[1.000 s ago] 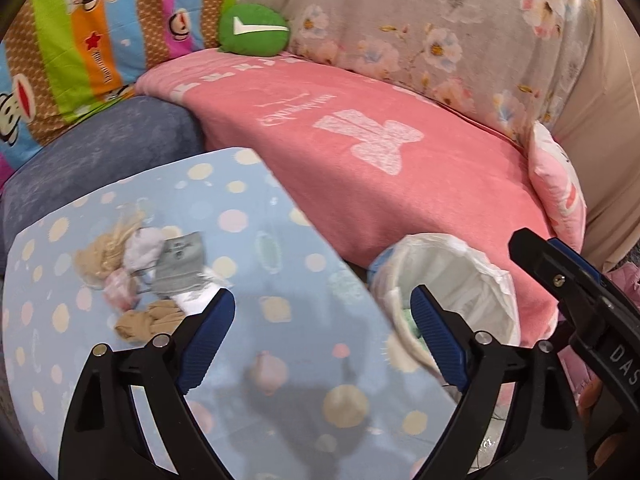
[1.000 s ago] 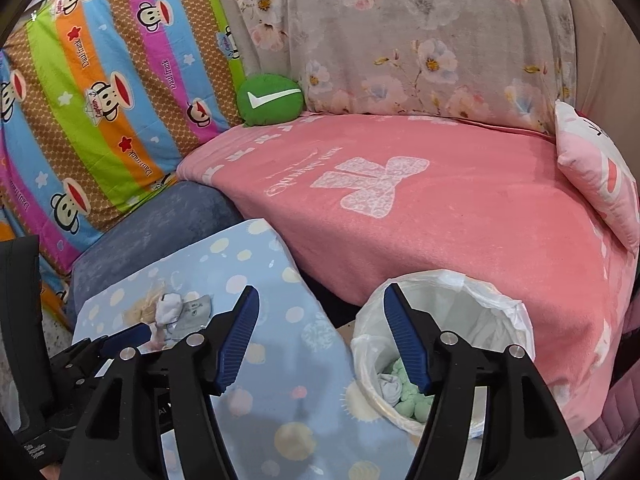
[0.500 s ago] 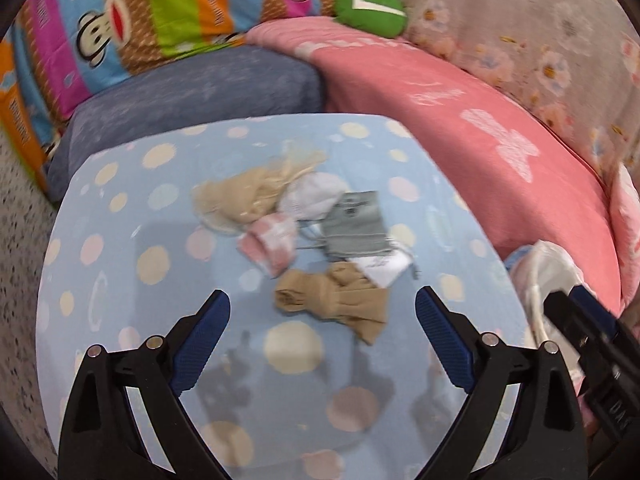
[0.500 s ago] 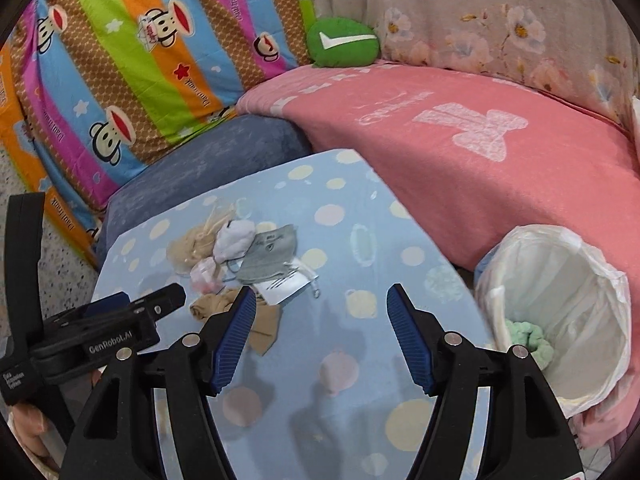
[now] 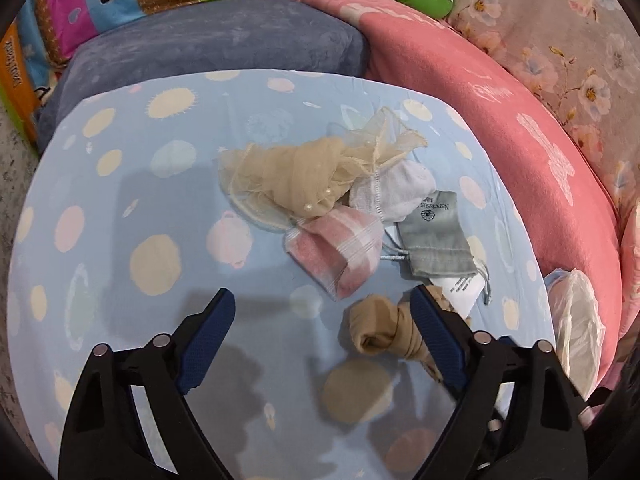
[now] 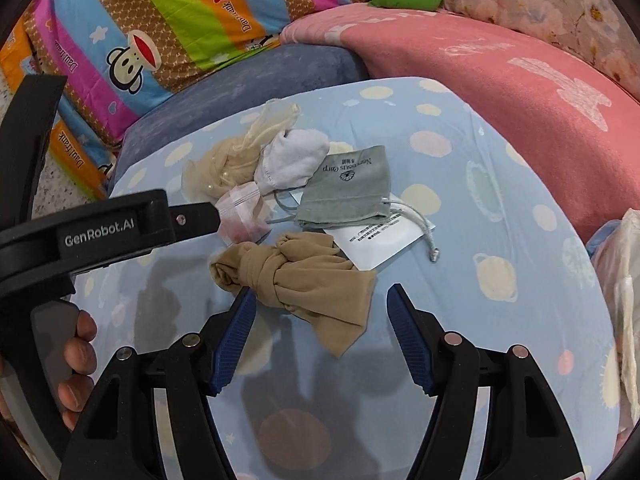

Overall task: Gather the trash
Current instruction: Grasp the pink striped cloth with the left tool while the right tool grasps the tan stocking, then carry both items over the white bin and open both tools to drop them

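Both tongs, left gripper [image 5: 322, 322] and right gripper [image 6: 320, 316], gape wide, holding nothing, above 1 knotted tan stocking [image 6: 296, 276], 1 grey pouch [image 6: 348, 192], 1 white card [image 6: 380, 240].

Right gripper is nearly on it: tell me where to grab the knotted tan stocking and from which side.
Grip the knotted tan stocking at its bunched knot, the thickest, firmest part, coming straight down from above. The flat tail offers little to pinch. The right gripper is open and already straddles it, on the table.
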Demonstrator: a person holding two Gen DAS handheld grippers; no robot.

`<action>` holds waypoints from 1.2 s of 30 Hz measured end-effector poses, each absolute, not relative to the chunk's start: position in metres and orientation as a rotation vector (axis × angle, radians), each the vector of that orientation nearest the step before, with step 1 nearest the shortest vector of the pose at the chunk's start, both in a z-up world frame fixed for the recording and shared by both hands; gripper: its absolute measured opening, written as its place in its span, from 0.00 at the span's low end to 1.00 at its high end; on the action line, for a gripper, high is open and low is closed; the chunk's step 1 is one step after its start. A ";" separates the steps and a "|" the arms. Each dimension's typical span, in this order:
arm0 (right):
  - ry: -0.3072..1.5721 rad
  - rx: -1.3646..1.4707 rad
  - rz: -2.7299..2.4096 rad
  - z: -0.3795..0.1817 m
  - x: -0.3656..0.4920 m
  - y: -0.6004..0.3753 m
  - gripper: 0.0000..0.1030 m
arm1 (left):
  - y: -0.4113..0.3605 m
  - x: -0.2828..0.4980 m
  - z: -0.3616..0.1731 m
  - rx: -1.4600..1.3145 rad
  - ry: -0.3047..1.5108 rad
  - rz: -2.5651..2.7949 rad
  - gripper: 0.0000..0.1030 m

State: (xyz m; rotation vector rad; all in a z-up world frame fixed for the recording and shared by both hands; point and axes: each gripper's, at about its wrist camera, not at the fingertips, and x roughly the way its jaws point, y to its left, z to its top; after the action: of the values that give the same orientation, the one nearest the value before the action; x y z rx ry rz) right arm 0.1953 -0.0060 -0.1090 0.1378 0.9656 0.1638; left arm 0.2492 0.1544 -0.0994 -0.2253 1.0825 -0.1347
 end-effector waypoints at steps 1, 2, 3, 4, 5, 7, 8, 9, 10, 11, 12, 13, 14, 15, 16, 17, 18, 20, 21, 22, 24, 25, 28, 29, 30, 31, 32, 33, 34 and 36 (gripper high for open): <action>0.976 0.137 0.167 -0.113 0.199 -0.004 0.64 | 0.152 0.255 -0.103 -0.230 1.092 -0.146 0.75; 0.984 0.136 0.169 -0.116 0.202 -0.002 0.63 | 0.150 0.259 -0.106 -0.234 1.102 -0.156 0.73; 0.991 0.134 0.171 -0.120 0.204 0.000 0.64 | 0.148 0.263 -0.109 -0.241 1.110 -0.166 0.68; 0.996 0.133 0.172 -0.122 0.206 0.000 0.63 | 0.146 0.267 -0.112 -0.249 1.118 -0.176 0.63; 1.001 0.135 0.174 -0.125 0.208 0.000 0.63 | 0.144 0.271 -0.115 -0.254 1.129 -0.186 0.60; 1.003 0.154 0.196 -0.129 0.210 0.002 0.63 | 0.141 0.277 -0.122 -0.268 1.151 -0.210 0.38; 1.006 0.157 0.201 -0.130 0.210 0.003 0.62 | 0.139 0.279 -0.125 -0.272 1.166 -0.225 0.33; 1.008 0.164 0.212 -0.132 0.211 0.004 0.60 | 0.138 0.280 -0.127 -0.275 1.175 -0.235 0.24; 1.009 0.172 0.226 -0.132 0.211 0.004 0.53 | 0.137 0.279 -0.129 -0.280 1.180 -0.249 0.18; 1.015 0.178 0.243 -0.133 0.211 0.005 0.45 | 0.136 0.279 -0.130 -0.280 1.180 -0.253 0.18; 1.021 0.178 0.254 -0.134 0.210 0.007 0.41 | 0.136 0.277 -0.129 -0.277 1.174 -0.250 0.17; 1.024 0.175 0.257 -0.133 0.210 0.008 0.34 | 0.136 0.275 -0.128 -0.269 1.166 -0.246 0.15; 1.027 0.172 0.262 -0.133 0.209 0.009 0.28 | 0.136 0.273 -0.126 -0.265 1.160 -0.243 0.14; 1.029 0.171 0.263 -0.133 0.208 0.010 0.24 | 0.136 0.271 -0.124 -0.263 1.156 -0.242 0.14; 1.029 0.170 0.261 -0.132 0.207 0.009 0.19 | 0.137 0.269 -0.122 -0.258 1.150 -0.235 0.13; 1.028 0.173 0.263 -0.131 0.206 0.008 0.18 | 0.137 0.266 -0.118 -0.254 1.142 -0.229 0.13; 1.024 0.179 0.264 -0.129 0.204 0.007 0.17 | 0.137 0.265 -0.116 -0.252 1.137 -0.230 0.13; 1.011 0.188 0.266 -0.123 0.198 0.005 0.17 | 0.138 0.258 -0.109 -0.255 1.128 -0.235 0.12; 1.004 0.189 0.265 -0.120 0.195 0.004 0.17 | 0.137 0.255 -0.105 -0.251 1.120 -0.236 0.12; 0.994 0.193 0.266 -0.116 0.191 0.002 0.17 | 0.137 0.251 -0.100 -0.247 1.112 -0.236 0.11; 0.975 0.201 0.265 -0.107 0.185 -0.002 0.17 | 0.136 0.244 -0.092 -0.249 1.099 -0.240 0.11; 0.963 0.206 0.262 -0.102 0.181 -0.005 0.17 | 0.135 0.240 -0.087 -0.252 1.093 -0.242 0.11; 0.933 0.222 0.254 -0.089 0.170 -0.014 0.17 | 0.130 0.226 -0.073 -0.246 1.069 -0.253 0.11; 0.925 0.225 0.249 -0.085 0.167 -0.017 0.17 | 0.128 0.222 -0.069 -0.241 1.061 -0.256 0.11; 0.913 0.229 0.244 -0.080 0.162 -0.021 0.17 | 0.125 0.219 -0.064 -0.239 1.054 -0.260 0.11; 0.901 0.233 0.238 -0.075 0.159 -0.023 0.17 | 0.123 0.215 -0.059 -0.240 1.046 -0.266 0.11; 0.887 0.237 0.230 -0.070 0.156 -0.027 0.17 | 0.120 0.211 -0.055 -0.239 1.040 -0.272 0.11; 0.870 0.242 0.222 -0.064 0.151 -0.033 0.17 | 0.118 0.207 -0.051 -0.235 1.034 -0.277 0.11; 0.854 0.243 0.212 -0.059 0.148 -0.037 0.17 | 0.114 0.204 -0.045 -0.230 1.025 -0.284 0.11; 0.823 0.239 0.187 -0.048 0.142 -0.047 0.17 | 0.105 0.197 -0.035 -0.221 1.009 -0.303 0.11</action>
State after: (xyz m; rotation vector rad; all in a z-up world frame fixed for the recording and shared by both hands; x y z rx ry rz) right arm 0.1418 -0.0467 -0.0475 0.2395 0.8233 0.1870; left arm 0.1972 0.1053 -0.0353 -0.2208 1.0088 -0.3031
